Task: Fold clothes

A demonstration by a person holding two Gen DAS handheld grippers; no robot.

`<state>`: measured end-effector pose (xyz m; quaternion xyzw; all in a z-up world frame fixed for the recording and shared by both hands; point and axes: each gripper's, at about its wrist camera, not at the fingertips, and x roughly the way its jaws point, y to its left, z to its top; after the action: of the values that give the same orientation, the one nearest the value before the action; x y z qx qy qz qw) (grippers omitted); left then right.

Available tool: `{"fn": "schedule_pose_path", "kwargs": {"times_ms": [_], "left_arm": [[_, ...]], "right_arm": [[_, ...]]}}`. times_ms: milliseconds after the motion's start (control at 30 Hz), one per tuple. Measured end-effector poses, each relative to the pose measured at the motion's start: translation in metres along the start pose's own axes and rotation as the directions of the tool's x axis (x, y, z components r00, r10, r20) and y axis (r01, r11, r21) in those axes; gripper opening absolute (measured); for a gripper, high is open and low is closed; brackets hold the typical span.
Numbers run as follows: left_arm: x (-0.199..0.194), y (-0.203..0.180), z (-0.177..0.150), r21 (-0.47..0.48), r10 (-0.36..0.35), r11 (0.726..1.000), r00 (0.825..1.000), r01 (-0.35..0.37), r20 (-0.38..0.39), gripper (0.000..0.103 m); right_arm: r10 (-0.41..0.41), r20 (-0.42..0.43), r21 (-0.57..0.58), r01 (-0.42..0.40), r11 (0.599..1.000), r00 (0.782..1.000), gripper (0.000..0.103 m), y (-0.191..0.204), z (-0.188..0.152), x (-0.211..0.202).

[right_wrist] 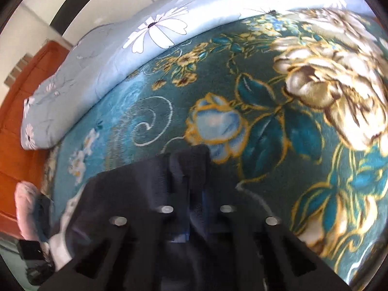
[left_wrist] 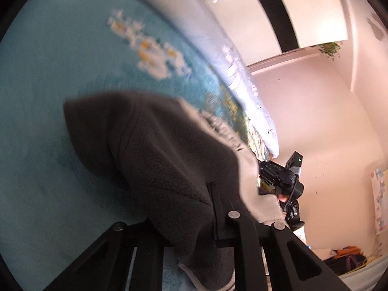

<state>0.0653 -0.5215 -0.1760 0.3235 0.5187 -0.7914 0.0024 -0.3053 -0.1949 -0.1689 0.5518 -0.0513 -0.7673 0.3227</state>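
Note:
A dark grey fleece garment (left_wrist: 157, 150) with a pale lining edge (left_wrist: 249, 169) hangs over a teal floral blanket (left_wrist: 48, 97). My left gripper (left_wrist: 215, 208) is shut on its edge and holds it up. In the right wrist view my right gripper (right_wrist: 194, 189) is shut on a bunch of the same dark garment (right_wrist: 189, 167), lifted above the blanket (right_wrist: 291, 121). The right gripper also shows in the left wrist view (left_wrist: 278, 177), at the garment's far edge. The fingertips of both are buried in cloth.
A light blue daisy-print quilt (right_wrist: 109, 55) lies rolled along the far side of the bed. An orange headboard (right_wrist: 19, 111) stands at the left. Pink walls (left_wrist: 315, 121) and clutter on the floor (left_wrist: 346, 259) lie beyond the bed.

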Motion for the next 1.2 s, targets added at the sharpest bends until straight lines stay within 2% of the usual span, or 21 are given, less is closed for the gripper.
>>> {"fn": "schedule_pose_path", "kwargs": {"times_ms": [133, 267, 367, 400, 467, 500, 533, 600, 633, 733, 867, 967, 1067, 1167, 1200], "left_arm": [[-0.033, -0.038, 0.033, 0.106, -0.02, 0.994, 0.997, 0.012, 0.078, 0.013], [-0.08, -0.085, 0.066, 0.226, -0.079, 0.973, 0.982, 0.039, 0.171, 0.013], [-0.102, -0.116, 0.085, 0.309, -0.129, 0.949, 0.969, 0.06, 0.209, 0.013], [-0.107, -0.125, 0.091, 0.335, -0.145, 0.94, 0.965, 0.066, 0.217, 0.013], [-0.117, -0.143, 0.101, 0.382, -0.176, 0.921, 0.958, 0.078, 0.228, 0.013], [-0.117, -0.141, 0.098, 0.384, -0.182, 0.919, 0.959, 0.087, 0.217, 0.013], [-0.113, -0.136, 0.093, 0.382, -0.174, 0.92, 0.964, 0.086, 0.203, 0.013], [-0.1, -0.117, 0.081, 0.361, -0.136, 0.93, 0.976, 0.067, 0.17, 0.013], [-0.093, -0.107, 0.074, 0.35, -0.118, 0.935, 0.981, 0.058, 0.154, 0.013], [-0.09, -0.079, 0.038, 0.329, -0.082, 0.943, 0.989, 0.038, 0.121, 0.013], [-0.092, -0.044, -0.014, 0.32, -0.033, 0.947, 0.996, 0.005, 0.081, 0.013], [-0.092, -0.018, -0.043, 0.302, 0.045, 0.951, 0.997, -0.063, 0.067, 0.013], [-0.088, 0.012, -0.068, 0.242, 0.086, 0.966, 0.996, -0.091, 0.032, 0.013], [-0.081, 0.034, -0.093, 0.206, 0.131, 0.97, 0.991, -0.129, 0.007, 0.013], [-0.082, 0.038, -0.097, 0.197, 0.125, 0.973, 0.992, -0.125, 0.01, 0.013]], "right_arm": [[0.068, 0.136, -0.008, -0.068, 0.998, 0.988, 0.007, 0.017, 0.002, -0.057], [0.118, 0.322, -0.022, -0.118, 0.993, 0.939, 0.007, 0.026, 0.003, -0.15], [0.14, 0.476, -0.023, -0.146, 0.989, 0.868, 0.006, 0.024, -0.002, -0.23], [0.14, 0.53, -0.025, -0.15, 0.988, 0.836, 0.0, 0.023, -0.007, -0.258], [0.135, 0.633, -0.034, -0.147, 0.989, 0.762, 0.0, 0.017, -0.022, -0.314], [0.142, 0.665, -0.037, -0.157, 0.987, 0.733, 0.0, 0.01, -0.03, -0.337], [0.129, 0.678, -0.031, -0.147, 0.989, 0.723, 0.0, 0.003, -0.04, -0.352], [0.067, 0.682, -0.005, -0.087, 0.996, 0.728, 0.0, -0.012, -0.058, -0.371], [0.037, 0.675, 0.013, -0.062, 0.998, 0.737, 0.0, -0.02, -0.065, -0.374], [-0.007, 0.611, 0.079, -0.052, 0.995, 0.791, 0.0, -0.045, -0.079, -0.355], [0.001, 0.489, 0.078, -0.045, 0.996, 0.872, 0.0, -0.054, -0.08, -0.296], [0.04, 0.39, 0.024, -0.054, 0.998, 0.92, 0.002, -0.035, -0.072, -0.243], [0.078, 0.283, -0.037, -0.07, 0.997, 0.956, 0.002, -0.012, -0.063, -0.19], [0.109, 0.172, -0.097, -0.093, 0.991, 0.979, 0.002, 0.011, -0.054, -0.136], [0.117, 0.134, -0.116, -0.102, 0.988, 0.984, 0.009, 0.019, -0.051, -0.118]]}}
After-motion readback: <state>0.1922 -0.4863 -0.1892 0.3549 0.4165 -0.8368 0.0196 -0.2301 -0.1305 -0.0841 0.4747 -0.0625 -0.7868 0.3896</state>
